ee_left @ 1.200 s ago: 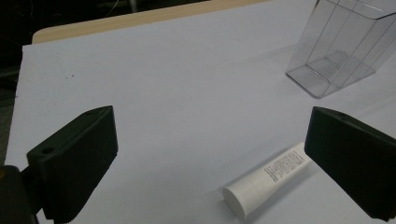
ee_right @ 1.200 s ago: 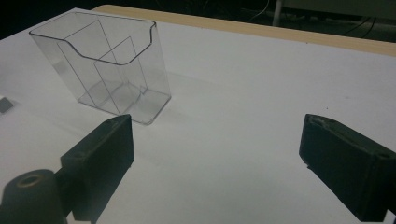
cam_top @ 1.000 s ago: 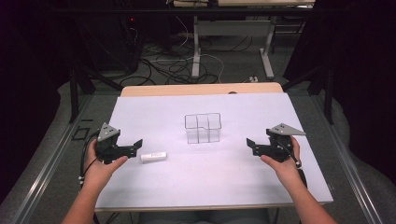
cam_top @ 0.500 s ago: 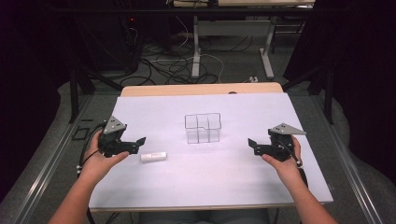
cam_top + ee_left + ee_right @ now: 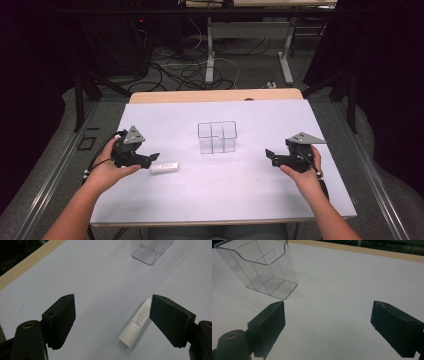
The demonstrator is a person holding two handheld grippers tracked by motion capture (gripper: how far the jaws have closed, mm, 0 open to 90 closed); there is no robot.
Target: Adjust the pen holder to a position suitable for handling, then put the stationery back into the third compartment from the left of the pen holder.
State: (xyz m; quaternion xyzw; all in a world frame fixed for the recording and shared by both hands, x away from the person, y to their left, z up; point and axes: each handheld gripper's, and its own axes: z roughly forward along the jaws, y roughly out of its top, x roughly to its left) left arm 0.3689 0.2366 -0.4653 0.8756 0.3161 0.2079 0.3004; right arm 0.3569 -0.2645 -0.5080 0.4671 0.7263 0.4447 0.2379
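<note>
High view: The bench (image 5: 225, 195) carries a white sheet over its top, with a strip of bare wood along the far edge. A clear plastic box (image 5: 217, 136) with inner dividers stands upright near the middle of the bench. A small white tube (image 5: 164, 167) lies flat toward the left edge, well apart from the box. The left tongs (image 5: 148, 160), held in the person's left hand (image 5: 107, 170), sit just beside the tube's left end, tips pointing at it. The right tongs (image 5: 270, 156), held in the right hand (image 5: 302, 167), hover near the right edge, pointing toward the box but well apart from it.

Left gripper view: The left tongs (image 5: 112, 322) are released, though the jaws have just been closing. The tube (image 5: 136, 323) lies on the sheet between them, close against the right-hand jaw; neither pad visibly presses on it. Small print runs along the tube's side. The bottom of the box (image 5: 150, 251) shows at the top edge.

Right gripper view: The right tongs (image 5: 328, 325) stand released, jaws wide, bare sheet between them. The box (image 5: 262, 270) stands beyond the left-hand jaw, apart from it, its dividers plain to see.
</note>
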